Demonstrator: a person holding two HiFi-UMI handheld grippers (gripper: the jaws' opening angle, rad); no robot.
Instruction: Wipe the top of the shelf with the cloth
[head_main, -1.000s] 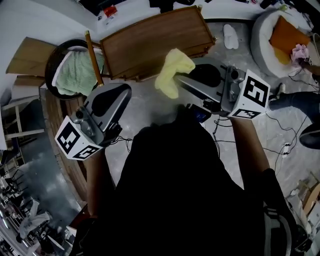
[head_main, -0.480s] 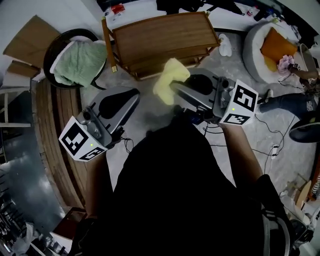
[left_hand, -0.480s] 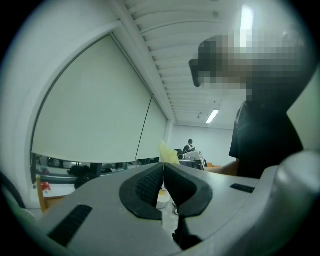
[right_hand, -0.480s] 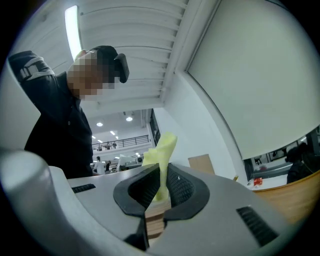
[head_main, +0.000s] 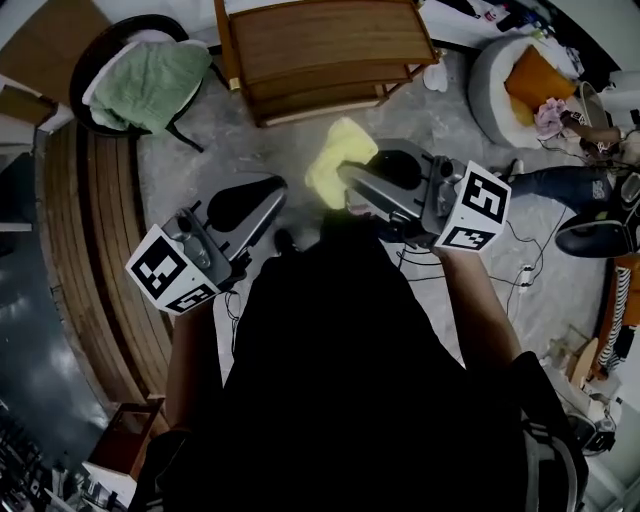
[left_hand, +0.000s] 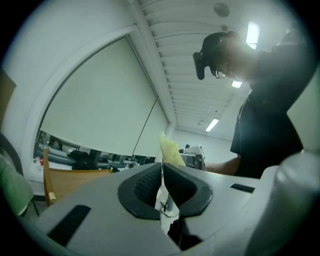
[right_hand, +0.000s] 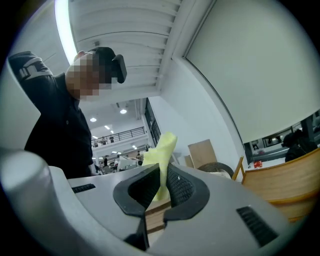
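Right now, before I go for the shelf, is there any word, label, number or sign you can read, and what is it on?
No readable text in any view.
Left cube: black-and-white square markers only, no letters or digits.
Right cube: the same, markers only.
Shelf: bare wood, no label showing.
Cloth: plain yellow, no print.

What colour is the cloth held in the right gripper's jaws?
Pale yellow; the cloth shows best in the head view.

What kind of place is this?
Probably a big workshop or lab hall, not a house: a brown wooden shelf and a round black chair stand on grey floor, and a railed upper balcony shows behind.
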